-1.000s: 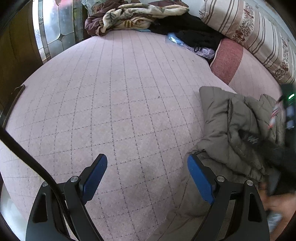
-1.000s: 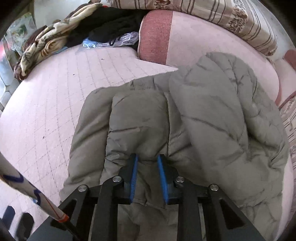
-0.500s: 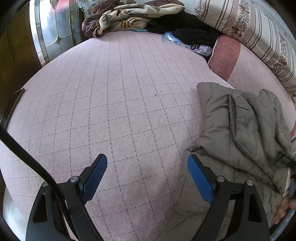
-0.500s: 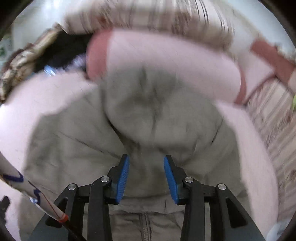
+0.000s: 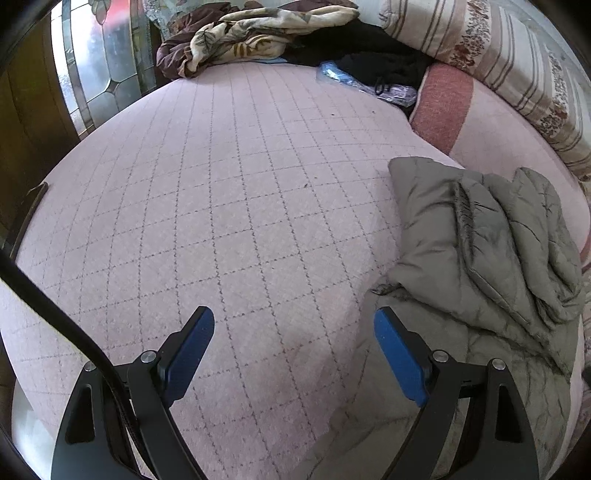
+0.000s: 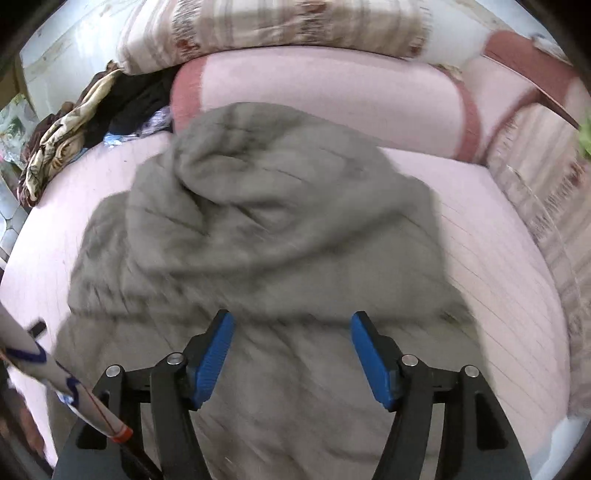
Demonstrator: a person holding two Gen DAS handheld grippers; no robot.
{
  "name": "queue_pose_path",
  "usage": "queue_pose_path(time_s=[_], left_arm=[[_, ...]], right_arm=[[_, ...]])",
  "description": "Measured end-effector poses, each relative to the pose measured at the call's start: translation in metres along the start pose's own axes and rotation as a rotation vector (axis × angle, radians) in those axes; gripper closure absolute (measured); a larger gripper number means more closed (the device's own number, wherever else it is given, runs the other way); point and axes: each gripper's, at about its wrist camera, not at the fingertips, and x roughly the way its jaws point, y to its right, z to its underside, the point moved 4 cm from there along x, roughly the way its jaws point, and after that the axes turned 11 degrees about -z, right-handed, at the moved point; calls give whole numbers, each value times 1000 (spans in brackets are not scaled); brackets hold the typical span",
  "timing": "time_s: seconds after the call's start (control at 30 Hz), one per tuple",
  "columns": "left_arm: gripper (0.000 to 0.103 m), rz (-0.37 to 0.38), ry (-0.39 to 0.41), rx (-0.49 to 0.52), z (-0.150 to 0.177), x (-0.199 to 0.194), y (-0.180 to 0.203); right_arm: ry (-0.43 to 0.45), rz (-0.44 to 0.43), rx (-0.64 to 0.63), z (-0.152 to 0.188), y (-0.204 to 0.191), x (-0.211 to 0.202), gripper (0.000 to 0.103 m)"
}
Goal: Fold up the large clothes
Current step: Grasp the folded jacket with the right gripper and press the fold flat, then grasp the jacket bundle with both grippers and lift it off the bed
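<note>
A grey-green padded jacket (image 5: pixel 480 251) lies partly folded on the pink checked bed cover (image 5: pixel 221 206), at the right of the left wrist view. My left gripper (image 5: pixel 293 325) hangs open over bare cover just left of the jacket's edge, nothing between its blue pads. In the blurred right wrist view the jacket (image 6: pixel 280 229) fills the middle, its upper part heaped over the lower. My right gripper (image 6: pixel 291 328) hovers above the jacket's lower part with its jaws opening and the pads not pressing on the cloth.
A patterned blanket (image 5: pixel 258 33) and dark clothes (image 5: pixel 369 51) are piled at the far side of the bed. A pink bolster (image 6: pixel 332 99) and striped cushions (image 5: pixel 498 62) line the back. A glass-panelled door (image 5: pixel 99 66) stands at the left.
My right gripper let go of the jacket fold it was pinching, opened wide and swept sideways across the jacket. It has left the left wrist view. The left gripper stayed put.
</note>
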Motion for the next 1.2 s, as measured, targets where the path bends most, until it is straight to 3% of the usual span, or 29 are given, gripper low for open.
queue_pose_path(time_s=[0.27, 0.37, 0.57, 0.73, 0.9, 1.07, 1.2], left_arm=[[15, 133, 12, 26, 25, -32, -7], [15, 154, 33, 50, 42, -47, -15], [15, 231, -85, 43, 74, -51, -42], [15, 261, -138, 67, 91, -49, -54], [15, 393, -292, -7, 103, -26, -53], [15, 444, -322, -41, 111, -23, -50], [16, 580, -396, -18, 137, -32, -37]], right_arm=[[-6, 97, 223, 83, 136, -74, 25], [13, 77, 320, 113, 179, -92, 22], [22, -31, 472, 152, 232, -83, 22], [42, -183, 558, 165, 241, -64, 22], [29, -297, 578, 168, 232, -40, 22], [44, -327, 548, 165, 221, -33, 15], [26, -448, 563, 170, 216, -33, 15]])
